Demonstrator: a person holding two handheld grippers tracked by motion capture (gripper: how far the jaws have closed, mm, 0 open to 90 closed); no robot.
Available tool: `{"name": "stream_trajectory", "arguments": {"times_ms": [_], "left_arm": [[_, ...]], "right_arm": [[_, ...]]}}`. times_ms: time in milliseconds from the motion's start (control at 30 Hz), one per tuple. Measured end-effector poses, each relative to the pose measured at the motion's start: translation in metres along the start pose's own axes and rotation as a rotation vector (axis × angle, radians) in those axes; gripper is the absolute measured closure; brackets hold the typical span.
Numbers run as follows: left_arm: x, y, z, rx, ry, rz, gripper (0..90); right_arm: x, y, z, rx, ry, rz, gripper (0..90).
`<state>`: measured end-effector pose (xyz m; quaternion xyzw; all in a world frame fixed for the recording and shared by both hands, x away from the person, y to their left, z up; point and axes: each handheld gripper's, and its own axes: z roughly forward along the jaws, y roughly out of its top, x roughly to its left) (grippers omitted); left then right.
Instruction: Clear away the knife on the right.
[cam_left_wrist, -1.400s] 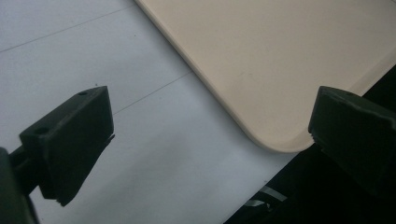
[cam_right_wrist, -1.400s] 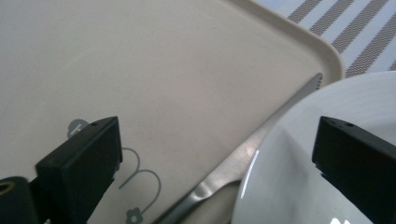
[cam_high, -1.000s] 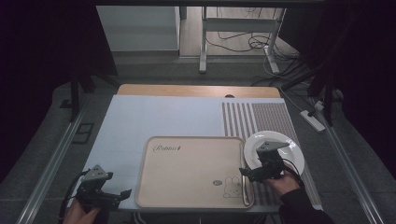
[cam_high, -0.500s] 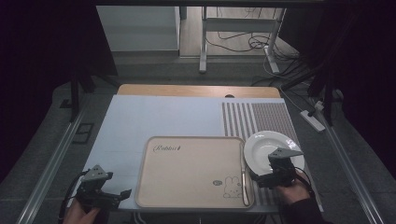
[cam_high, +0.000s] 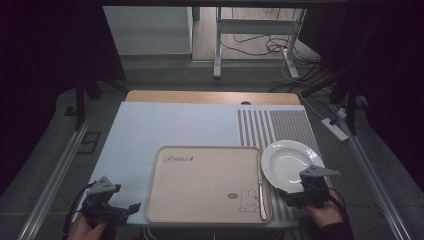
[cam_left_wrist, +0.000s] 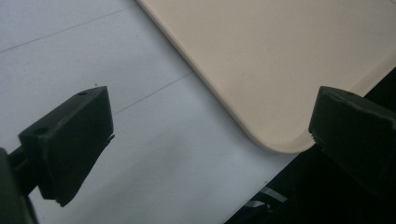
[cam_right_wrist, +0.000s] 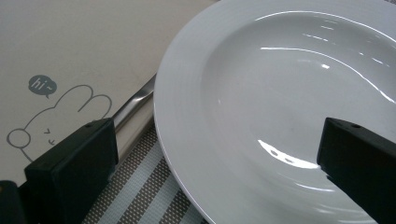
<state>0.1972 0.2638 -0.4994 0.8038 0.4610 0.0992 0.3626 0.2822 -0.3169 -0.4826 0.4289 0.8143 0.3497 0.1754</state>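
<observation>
A beige tray (cam_high: 205, 182) with a rabbit drawing lies at the table's front middle. A metal utensil (cam_high: 261, 192) rests along the tray's right rim. A white plate (cam_high: 290, 162) sits on the striped mat just right of the tray. My right gripper (cam_high: 295, 197) is open at the plate's near edge. In the right gripper view the plate (cam_right_wrist: 280, 107) spreads between the parted jaws, and the utensil (cam_right_wrist: 133, 109) and the tray (cam_right_wrist: 84, 51) lie beside it. My left gripper (cam_high: 131, 207) is open beside the tray's front left corner (cam_left_wrist: 275, 140), holding nothing.
A pale blue mat (cam_high: 165, 125) covers most of the table, with a striped mat (cam_high: 272, 125) at the right. The wooden table edge (cam_high: 210, 96) runs along the back. A power strip (cam_high: 334, 128) and cables lie on the floor to the right.
My right gripper has drawn back toward the front edge, off the plate, which now lies uncovered on the striped mat. The left gripper has stayed put.
</observation>
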Motion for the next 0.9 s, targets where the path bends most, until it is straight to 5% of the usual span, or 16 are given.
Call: {"name": "stream_trajectory", "arguments": {"times_ms": [900], "left_arm": [[0.0, 0.0, 0.0, -0.004, -0.001, 0.002, 0.8]], "right_arm": [[-0.009, -0.011, -0.015, 0.004, -0.056, 0.05, 0.0]]}}
